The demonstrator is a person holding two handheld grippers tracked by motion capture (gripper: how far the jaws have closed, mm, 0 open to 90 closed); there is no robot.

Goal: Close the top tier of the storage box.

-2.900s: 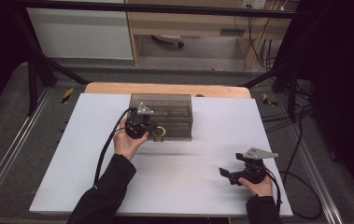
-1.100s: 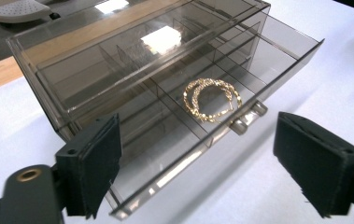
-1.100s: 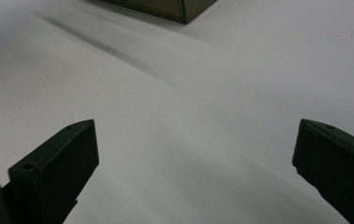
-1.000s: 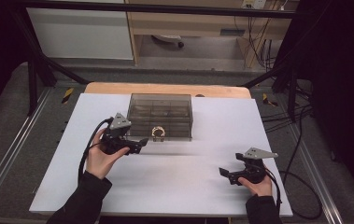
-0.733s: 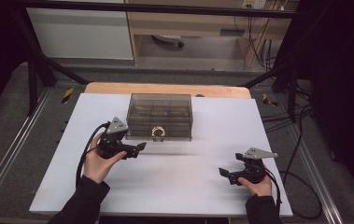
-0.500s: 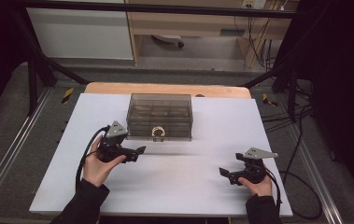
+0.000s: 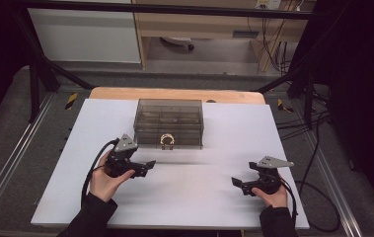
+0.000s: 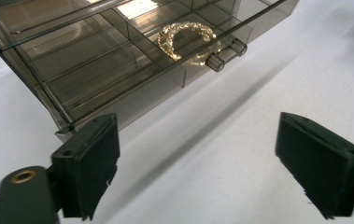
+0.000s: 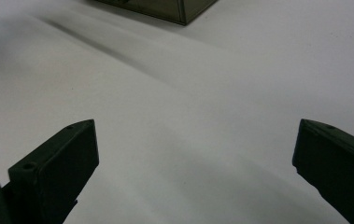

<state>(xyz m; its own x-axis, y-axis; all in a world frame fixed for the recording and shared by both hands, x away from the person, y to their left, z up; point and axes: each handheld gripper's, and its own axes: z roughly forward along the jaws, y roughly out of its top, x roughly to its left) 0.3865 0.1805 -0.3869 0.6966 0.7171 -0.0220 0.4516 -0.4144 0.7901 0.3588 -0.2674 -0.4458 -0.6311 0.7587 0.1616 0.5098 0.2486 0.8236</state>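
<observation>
A: Well, the box (image 7: 168, 122) sits at the far middle of the sheet (image 7: 184, 197), and the ring (image 8: 187, 38) lies in its front middle compartment, right behind the 2 knobs (image 8: 224, 54).

B: And the tongs?

A: Both stand wide with nothing between them. The left gripper (image 7: 144, 168) is near the box's front left corner, and its jaws have just closed a little, gripping nothing. The right gripper (image 7: 239, 183) hangs well apart from the box, to its front right, over bare sheet.

B: What could go wrong?

A: I'd judge the drawer (image 8: 118, 70) the main risk. From the left gripper view it looks slightly proud of the box. If the left gripper pushes at the corner and not at the knobs, the drawer could skew and jam.

B: Anything else?

A: The box looks light. With the right gripper so far off, nothing braces it, so a push could slide the whole box backward, and a jolt could bounce the ring into another compartment.
</observation>
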